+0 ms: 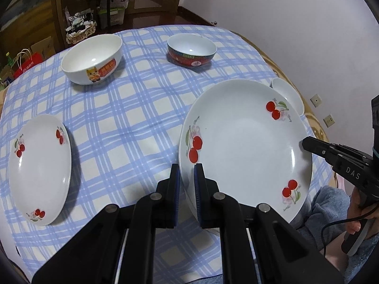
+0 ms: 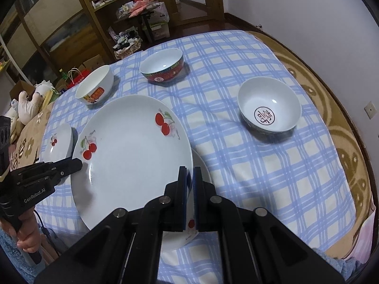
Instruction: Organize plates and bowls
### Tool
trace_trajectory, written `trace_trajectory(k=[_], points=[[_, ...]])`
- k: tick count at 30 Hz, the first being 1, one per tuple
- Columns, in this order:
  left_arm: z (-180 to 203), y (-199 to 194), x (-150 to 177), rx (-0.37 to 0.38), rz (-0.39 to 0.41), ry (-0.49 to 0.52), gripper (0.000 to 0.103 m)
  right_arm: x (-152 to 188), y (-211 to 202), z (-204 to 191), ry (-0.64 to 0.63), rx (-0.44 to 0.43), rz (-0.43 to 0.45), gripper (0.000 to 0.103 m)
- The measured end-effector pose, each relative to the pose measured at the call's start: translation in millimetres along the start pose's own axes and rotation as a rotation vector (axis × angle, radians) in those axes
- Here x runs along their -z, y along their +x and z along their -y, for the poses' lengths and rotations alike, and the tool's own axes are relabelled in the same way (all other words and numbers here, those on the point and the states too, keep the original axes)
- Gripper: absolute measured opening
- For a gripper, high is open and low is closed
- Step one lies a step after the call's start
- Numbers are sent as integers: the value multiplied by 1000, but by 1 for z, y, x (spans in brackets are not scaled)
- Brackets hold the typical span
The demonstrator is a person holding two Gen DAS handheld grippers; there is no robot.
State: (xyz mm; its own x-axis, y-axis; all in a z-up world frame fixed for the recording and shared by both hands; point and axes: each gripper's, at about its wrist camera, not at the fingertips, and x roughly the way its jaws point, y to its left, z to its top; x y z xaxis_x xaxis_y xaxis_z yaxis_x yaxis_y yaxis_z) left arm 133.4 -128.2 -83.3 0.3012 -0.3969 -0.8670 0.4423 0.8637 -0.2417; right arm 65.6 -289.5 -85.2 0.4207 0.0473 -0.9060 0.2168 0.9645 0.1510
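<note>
Left gripper [image 1: 187, 182]: jaws pressed onto the left rim of the large cherry plate [image 1: 246, 146]; one blue pad above the rim, one below; seen from the right wrist view as a dark claw meeting that rim
Right gripper [image 2: 189, 189]: jaws pinched onto the opposite rim of the same plate; blue pads flank the edge on both sides
Large cherry plate: gripped on two sides, tilted, clear of the cloth; near the front edge of the table; whether it touches anything beneath cannot be told
Under-plate [image 2: 203, 168]: white rim showing just behind the right gripper, below the large plate; mostly hidden
Small cherry plate [image 1: 40, 170]: flat on the cloth near the left edge of the table; well apart from the large plate
Cartoon bowl [image 1: 92, 59]: white, upright, towards the far left corner
Red-banded bowl [image 1: 191, 51]: upright, near the far edge; beside the cartoon bowl, apart from it
Stamped bowl [image 2: 268, 108]: white, round mark inside; upright, near the right edge
Tablecloth [image 1: 132, 123]: blue and white check, covering the table
Hands: one [image 1: 360, 215] on the right gripper's handle; one [image 2: 26, 239] on the left gripper's handle
</note>
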Motion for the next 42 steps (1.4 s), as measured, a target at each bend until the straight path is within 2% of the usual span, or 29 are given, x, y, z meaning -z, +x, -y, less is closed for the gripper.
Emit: trace_trajectory(k=[7,9,20,42], points=[[2,14,5,-32,-40,14,11,7,17,3,37,9,-42,6],[-1,20,6,-26,-65,2,11,9,23,0,21,34,-58,6],[-5,36,10,-20,-112,-20,11,12,38,2,40,47,-104,6],[3,50,10,-27,-145,1,11,12,59,6,52,113,-164,6]])
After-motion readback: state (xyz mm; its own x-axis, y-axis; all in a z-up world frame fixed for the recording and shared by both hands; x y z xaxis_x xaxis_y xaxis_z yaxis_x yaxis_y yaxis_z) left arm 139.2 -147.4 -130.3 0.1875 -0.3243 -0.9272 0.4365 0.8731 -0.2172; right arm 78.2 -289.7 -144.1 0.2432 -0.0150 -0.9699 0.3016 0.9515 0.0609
